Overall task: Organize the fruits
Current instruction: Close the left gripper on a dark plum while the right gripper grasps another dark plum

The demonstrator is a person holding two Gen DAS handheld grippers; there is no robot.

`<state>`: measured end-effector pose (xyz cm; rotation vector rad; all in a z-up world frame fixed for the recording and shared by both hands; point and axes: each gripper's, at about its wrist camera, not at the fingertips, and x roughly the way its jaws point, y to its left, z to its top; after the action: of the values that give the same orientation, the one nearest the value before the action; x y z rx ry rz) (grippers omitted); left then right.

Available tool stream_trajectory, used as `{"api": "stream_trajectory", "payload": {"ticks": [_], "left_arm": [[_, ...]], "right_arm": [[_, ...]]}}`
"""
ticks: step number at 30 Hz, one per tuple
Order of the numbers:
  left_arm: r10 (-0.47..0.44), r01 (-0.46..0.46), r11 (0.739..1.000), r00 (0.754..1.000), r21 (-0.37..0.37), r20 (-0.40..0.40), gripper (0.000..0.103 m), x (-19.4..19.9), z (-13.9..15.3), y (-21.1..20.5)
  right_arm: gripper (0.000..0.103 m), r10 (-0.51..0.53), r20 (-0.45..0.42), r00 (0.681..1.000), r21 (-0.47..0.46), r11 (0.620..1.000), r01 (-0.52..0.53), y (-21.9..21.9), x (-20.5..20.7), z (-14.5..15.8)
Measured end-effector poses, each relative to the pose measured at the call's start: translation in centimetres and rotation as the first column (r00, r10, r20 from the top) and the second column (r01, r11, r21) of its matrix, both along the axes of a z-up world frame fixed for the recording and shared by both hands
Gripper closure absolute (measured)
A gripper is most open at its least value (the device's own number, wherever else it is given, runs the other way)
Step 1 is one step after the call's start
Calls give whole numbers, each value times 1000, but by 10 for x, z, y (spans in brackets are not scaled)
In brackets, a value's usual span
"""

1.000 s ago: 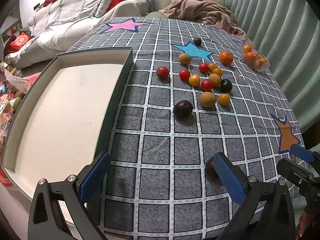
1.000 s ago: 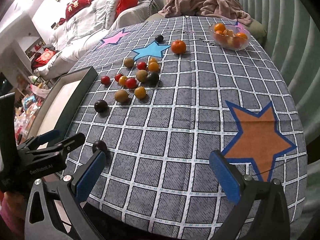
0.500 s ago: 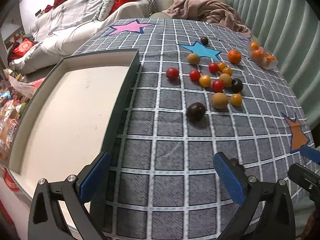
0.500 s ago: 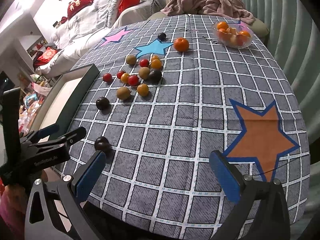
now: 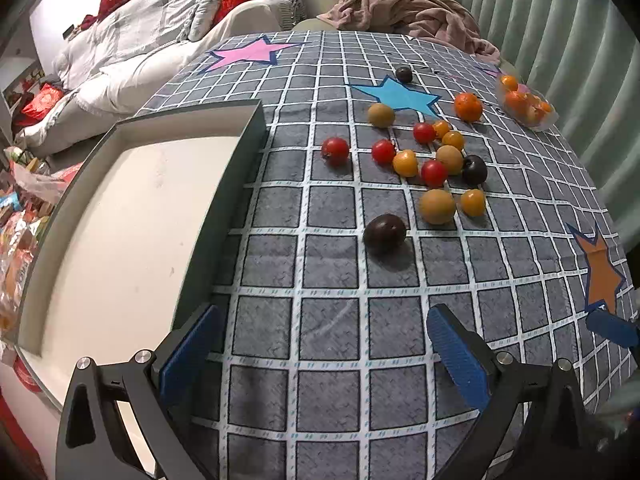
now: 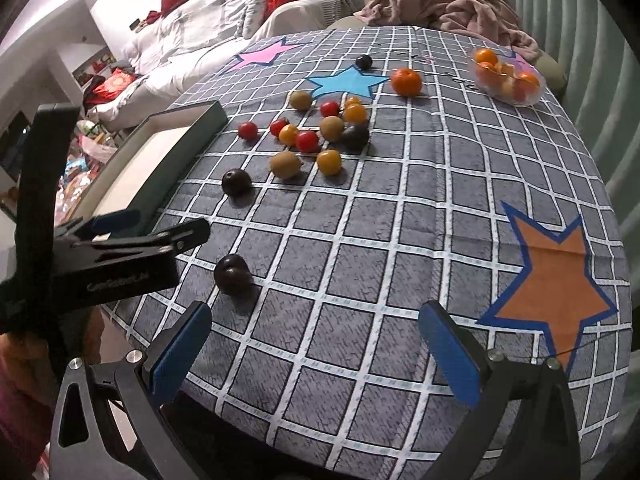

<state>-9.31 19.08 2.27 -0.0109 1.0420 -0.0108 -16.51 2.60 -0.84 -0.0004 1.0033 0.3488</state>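
Note:
Loose fruit lies on a grid-patterned tablecloth (image 5: 332, 264): red tomatoes (image 5: 335, 149), yellow and brownish fruits (image 5: 437, 205), an orange (image 5: 468, 106) and dark plums (image 5: 385, 230). An empty white tray with a dark rim (image 5: 236, 184) stands at the left. My left gripper (image 5: 320, 344) is open and empty over the cloth beside the tray's right rim. My right gripper (image 6: 316, 340) is open and empty near the table's front edge. A dark plum (image 6: 231, 273) lies just ahead of its left finger. The left gripper also shows in the right wrist view (image 6: 132, 240).
A clear bowl of oranges (image 6: 508, 76) stands at the far right. Coloured stars mark the cloth, with an orange star (image 6: 556, 276) at the right. A sofa with a pink blanket (image 5: 412, 8) and a bed lie beyond the table. Clutter lies left of the tray.
Both grippers have moved forward over the table, so the fruit is nearer. The near dark plum has slipped out of the left wrist view. Both stay open.

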Motion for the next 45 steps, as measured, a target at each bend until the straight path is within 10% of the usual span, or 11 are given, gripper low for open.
{"api": "stream_trajectory", "payload": {"ticks": [31,36,45], "left_arm": [[-16,21,996,998,84,-62,0,47,-19,-21],[1,-1,1000,997,2,-77,0,51,-25,-13],[-4,7,1000,995,28,-100,3,51,-22,-21]], "right_arm": [[0,69,33,997,-39,997,-67,36,13,-17],[1,127,57,990,-69,990,-123,54,15,-23],[65,171,82,982,-69,984,-166,60,9,-24]]}}
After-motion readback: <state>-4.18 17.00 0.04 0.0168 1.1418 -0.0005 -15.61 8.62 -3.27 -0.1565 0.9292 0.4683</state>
